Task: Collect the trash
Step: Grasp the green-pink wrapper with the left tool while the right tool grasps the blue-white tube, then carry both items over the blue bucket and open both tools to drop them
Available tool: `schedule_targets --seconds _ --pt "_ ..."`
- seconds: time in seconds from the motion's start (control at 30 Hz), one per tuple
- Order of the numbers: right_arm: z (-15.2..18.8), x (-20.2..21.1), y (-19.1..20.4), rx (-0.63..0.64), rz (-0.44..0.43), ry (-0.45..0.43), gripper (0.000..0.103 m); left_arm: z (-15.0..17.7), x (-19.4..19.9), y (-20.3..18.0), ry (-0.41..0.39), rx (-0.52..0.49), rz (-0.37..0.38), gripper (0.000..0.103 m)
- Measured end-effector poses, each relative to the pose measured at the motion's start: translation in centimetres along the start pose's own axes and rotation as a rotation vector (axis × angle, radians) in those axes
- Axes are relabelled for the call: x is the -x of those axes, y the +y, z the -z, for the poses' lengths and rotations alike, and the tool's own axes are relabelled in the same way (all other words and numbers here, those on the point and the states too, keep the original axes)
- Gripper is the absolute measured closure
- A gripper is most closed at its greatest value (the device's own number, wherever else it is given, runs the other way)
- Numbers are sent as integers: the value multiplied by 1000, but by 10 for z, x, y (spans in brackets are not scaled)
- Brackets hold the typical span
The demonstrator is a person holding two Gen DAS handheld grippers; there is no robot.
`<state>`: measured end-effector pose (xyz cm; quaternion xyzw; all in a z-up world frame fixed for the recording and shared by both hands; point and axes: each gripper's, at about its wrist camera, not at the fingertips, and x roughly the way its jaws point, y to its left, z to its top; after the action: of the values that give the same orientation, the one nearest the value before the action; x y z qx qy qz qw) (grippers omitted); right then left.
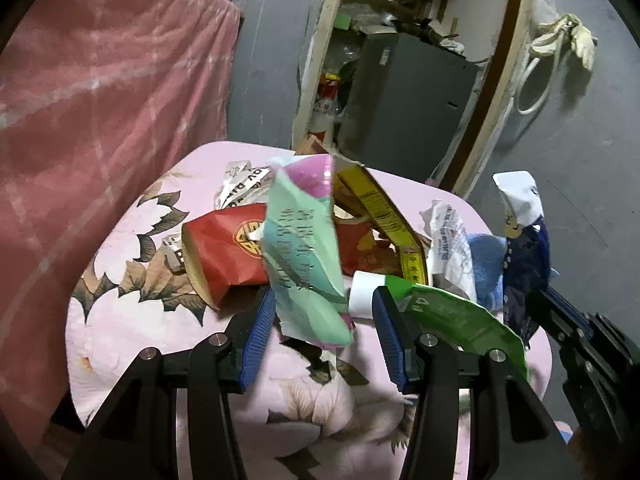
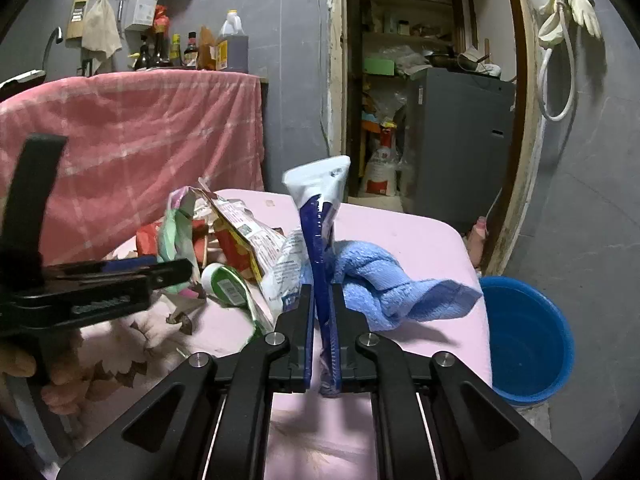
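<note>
The right gripper [image 2: 322,312] clenches a blue-and-white wrapper [image 2: 320,216] upright above the pink floral table [image 2: 420,236]. The left gripper [image 1: 324,320] stands released around a mint-green wrapper [image 1: 304,248] mid-table; it should close squarely before lifting toward the blue basin [image 2: 528,340].

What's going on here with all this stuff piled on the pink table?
A person is clearing trash with a handheld tool in each hand. The right tool is shut on a blue and white wrapper, held upright above the table. The left tool stands open with a mint green packet between its pads, loose rather than pinched. A red packet, a yellow box, a green-labelled container and a blue cloth lie on the table. A blue basin sits on the floor beside it.
</note>
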<state>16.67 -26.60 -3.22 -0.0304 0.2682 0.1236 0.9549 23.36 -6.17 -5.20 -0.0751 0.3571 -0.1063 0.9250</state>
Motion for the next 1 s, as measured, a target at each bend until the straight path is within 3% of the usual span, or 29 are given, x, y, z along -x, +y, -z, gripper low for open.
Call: schedule_targets --seconds 0.13,0.2,0.53,0.77,1.0 --pt "1 -2 0 2 -10 6 98 0 -5 0 18 4 -5 61" --pt "1 -3 1 2 -15 12 98 1 -6 1 26 2 -4 75" --pt "5 5 3 -44 -11 -11 99 11 4 -8 7 -18 17 85" --pt "9 30 -2 -85 25 -110 99 19 40 -28 -116 -41 57 85" --pt "-7 63 -23 -106 109 -254 99 10 65 -79 -264 -137 147 85"
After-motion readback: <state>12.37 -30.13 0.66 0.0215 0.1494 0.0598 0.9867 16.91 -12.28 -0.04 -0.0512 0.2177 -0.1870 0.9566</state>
